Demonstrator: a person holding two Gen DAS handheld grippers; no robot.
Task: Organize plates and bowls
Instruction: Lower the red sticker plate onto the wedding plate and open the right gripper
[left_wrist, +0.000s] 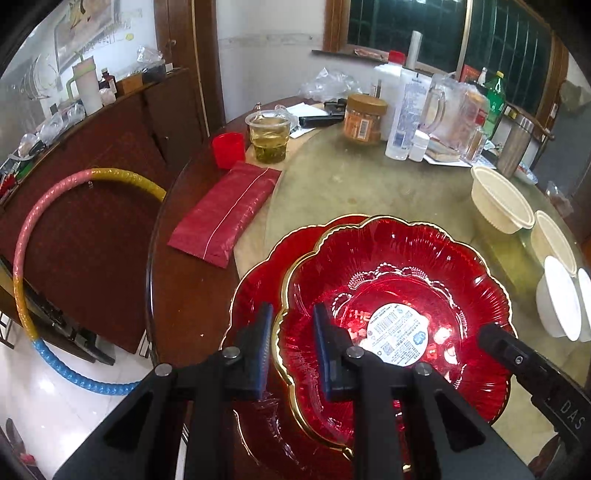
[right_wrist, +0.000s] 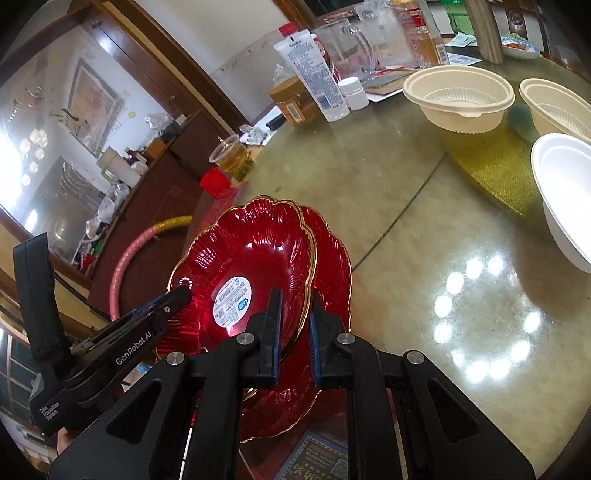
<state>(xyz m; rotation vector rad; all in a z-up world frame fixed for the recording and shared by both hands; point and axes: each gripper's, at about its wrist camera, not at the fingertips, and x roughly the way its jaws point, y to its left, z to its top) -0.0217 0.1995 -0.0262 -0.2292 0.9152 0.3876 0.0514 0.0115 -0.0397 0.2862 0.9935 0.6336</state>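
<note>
A red glass plate with a gold scalloped rim and a white sticker (left_wrist: 399, 295) (right_wrist: 251, 266) lies on a second red plate (left_wrist: 255, 291) (right_wrist: 332, 266) on the round table. My left gripper (left_wrist: 291, 347) straddles the upper plate's left rim, one finger outside, one inside, jaws apart. My right gripper (right_wrist: 295, 328) straddles the same plate's right rim, jaws also apart. Each gripper shows in the other's view, the right one (left_wrist: 517, 358) and the left one (right_wrist: 147, 314). Cream bowls (left_wrist: 498, 199) (right_wrist: 458, 96) and white bowls (left_wrist: 557, 295) (right_wrist: 565, 192) sit to the right.
A red packet (left_wrist: 225, 210), a red cup (left_wrist: 229, 149) and a cup of tea (left_wrist: 267, 138) stand at the table's left. Jars, bottles and a glass pitcher (left_wrist: 443, 107) crowd the far side. A coloured hoop (left_wrist: 29, 258) leans against a cabinet at left.
</note>
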